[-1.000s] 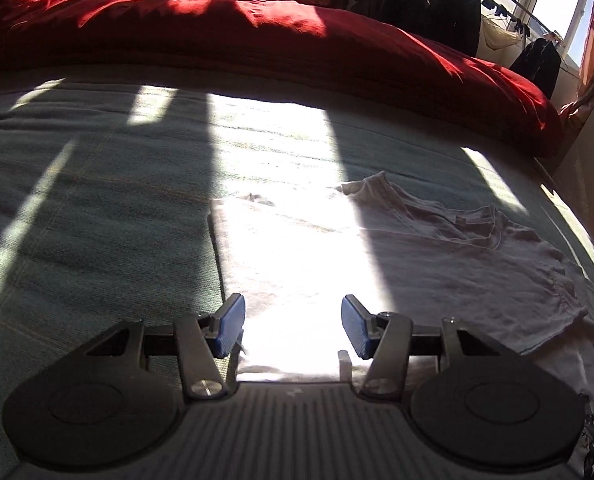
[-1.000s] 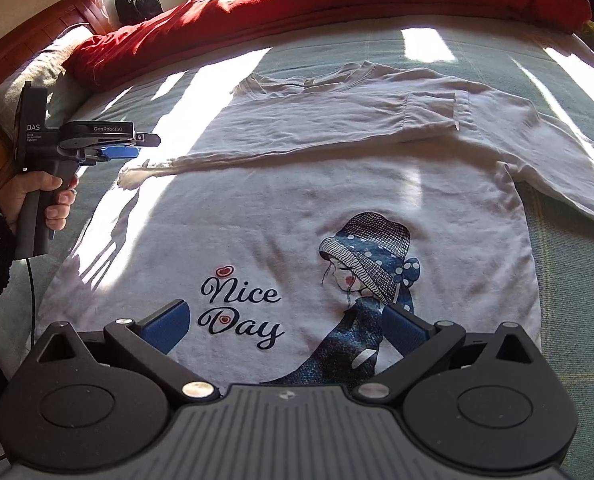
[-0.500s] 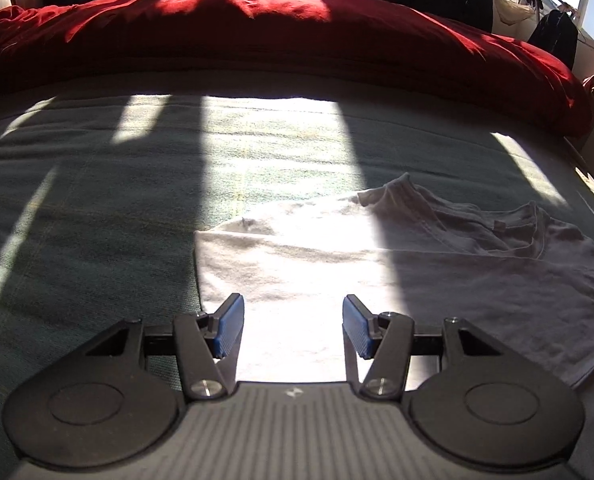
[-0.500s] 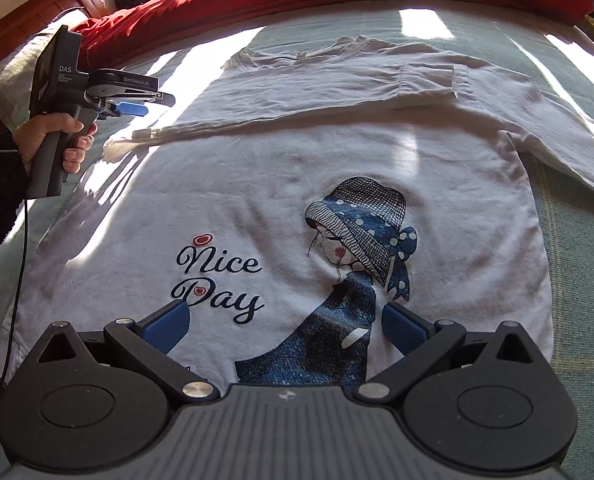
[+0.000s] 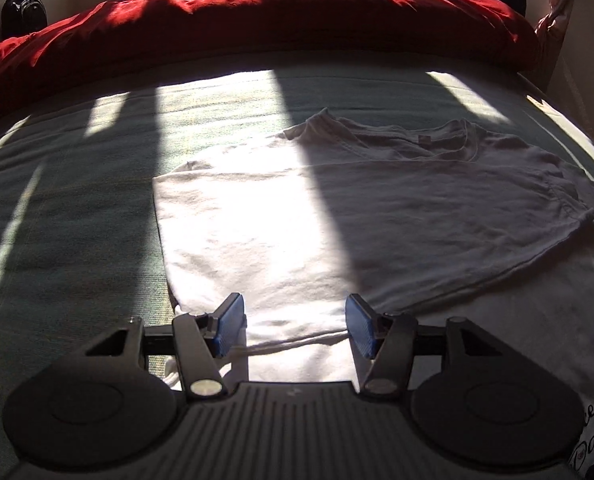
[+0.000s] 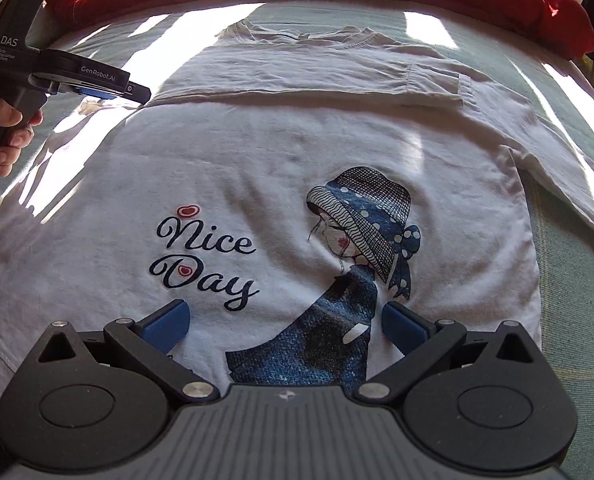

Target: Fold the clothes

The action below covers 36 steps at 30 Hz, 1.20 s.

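Observation:
A white T-shirt (image 6: 277, 152) printed with "Nice Day" and a girl in a hat lies flat on the bed. Its upper part is folded over into a strip (image 6: 317, 76), and one sleeve (image 6: 569, 184) spreads out to the right. My right gripper (image 6: 285, 316) hovers open over the lower print, with nothing between its fingers. My left gripper (image 5: 295, 320) is over the shirt's (image 5: 377, 220) left edge. Its jaws are opening, with cloth below them but none pinched. In the right wrist view the left gripper (image 6: 137, 94) points at the end of the folded strip.
The bed has a green cover (image 5: 77, 200) and a red duvet (image 5: 257, 20) bunched along its far side. A black bag (image 5: 23, 14) hangs at the back left, and dark clothes hang at the back right. A hand (image 6: 9, 128) holds the left gripper's handle.
The left gripper has slid sideways along the shirt's edge and rolled, and its jaws have spread a little. The right gripper has sunk closer to the print.

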Tool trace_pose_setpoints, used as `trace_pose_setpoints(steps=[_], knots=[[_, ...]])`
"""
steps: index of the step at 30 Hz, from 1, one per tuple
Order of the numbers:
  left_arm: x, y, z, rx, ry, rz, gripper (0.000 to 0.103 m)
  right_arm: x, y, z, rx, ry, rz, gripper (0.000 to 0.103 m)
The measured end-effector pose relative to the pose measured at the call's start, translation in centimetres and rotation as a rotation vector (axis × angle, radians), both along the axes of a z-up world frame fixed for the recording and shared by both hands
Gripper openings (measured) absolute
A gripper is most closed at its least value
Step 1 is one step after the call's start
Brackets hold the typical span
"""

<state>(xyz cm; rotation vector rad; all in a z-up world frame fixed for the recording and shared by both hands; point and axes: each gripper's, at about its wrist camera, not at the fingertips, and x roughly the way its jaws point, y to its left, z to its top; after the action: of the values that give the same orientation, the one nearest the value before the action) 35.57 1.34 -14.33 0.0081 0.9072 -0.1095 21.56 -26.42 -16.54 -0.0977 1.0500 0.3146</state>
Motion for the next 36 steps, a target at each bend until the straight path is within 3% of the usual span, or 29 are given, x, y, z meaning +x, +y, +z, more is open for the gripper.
trace_pose_setpoints(steps=[4,8,14,20,26,29,32,36], knots=[[-1.4,-0.4,1.2,0.033,-0.026,-0.021,0.057,0.4,-0.8,1.4,0.055,0.005,-0.019,0.103],[-2.8,-1.7,2.5,0.109,-0.076,-0.052,0.058,2.8,-2.3,4.6,0.139,-0.081,-0.037,0.103],[-3.7,-3.0,3.1,0.133,-0.082,-0.043,0.059,11.7,-3.8,8.2,0.281,-0.192,-0.069,0.103],[-4.7,-3.5,3.7,0.152,-0.11,-0.028,0.061,19.8,-4.0,5.0,0.369,-0.14,-0.118,0.103],[-5.1,-3.3,3.9,0.165,-0.117,-0.027,0.063,21.8,-5.6,0.5,0.452,-0.061,-0.16,0.103],[-5.1,-3.1,3.9,0.152,-0.114,-0.03,0.063,21.1,-7.1,0.8,0.398,-0.096,-0.186,0.103],[-5.3,-3.1,4.0,0.142,-0.13,-0.034,0.063,20.3,-8.8,1.5,0.437,-0.086,-0.211,0.103],[-5.4,-3.8,4.2,0.142,-0.133,-0.037,0.063,19.6,-8.1,3.0,0.503,-0.096,-0.15,0.103]])
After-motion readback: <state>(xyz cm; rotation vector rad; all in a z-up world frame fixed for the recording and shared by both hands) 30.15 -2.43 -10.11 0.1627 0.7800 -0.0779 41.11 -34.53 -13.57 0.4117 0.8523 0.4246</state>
